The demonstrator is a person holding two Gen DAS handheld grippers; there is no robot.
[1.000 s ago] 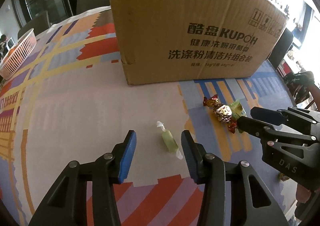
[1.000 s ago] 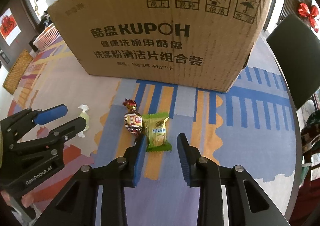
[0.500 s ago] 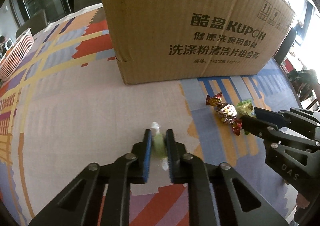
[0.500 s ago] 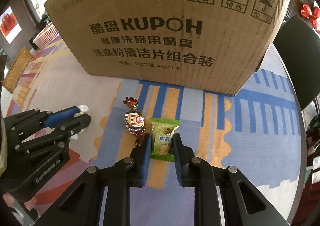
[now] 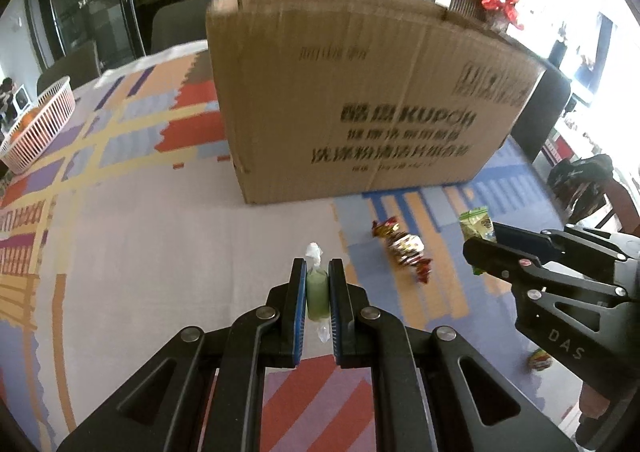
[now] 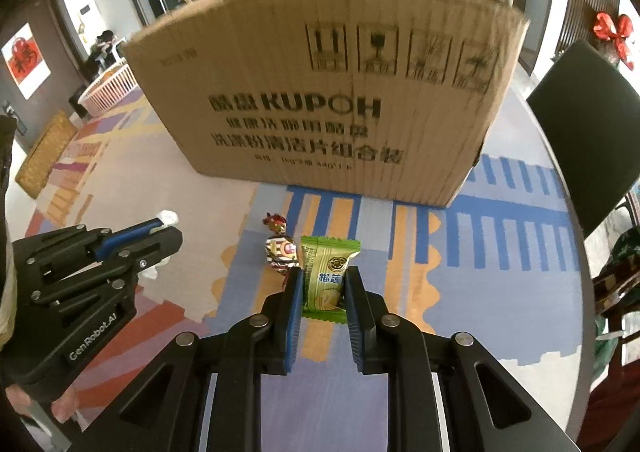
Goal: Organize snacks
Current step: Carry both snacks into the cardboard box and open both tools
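Left hand-held gripper (image 5: 318, 290) pinching pale green twist-wrapped candy (image 5: 317, 292). Right hand-held gripper (image 6: 322, 288) clamped on green snack packet (image 6: 326, 276). Foil-wrapped candy (image 6: 281, 250) lying beside it, KUPOH cardboard box (image 6: 332, 107) beyond on worktop (image 5: 160, 252).

Cardboard box (image 5: 360, 99) print blurred, top cut off, inside hidden.

- Pale green twist-wrapped candy (image 5: 317, 292), upright, pinched between blue pads
- Green pillow-pack snack (image 6: 327, 276), upright, clamped at its lower half
- Red-gold foil candy (image 6: 281, 250) lying on the bench before the cardboard box (image 6: 332, 91)
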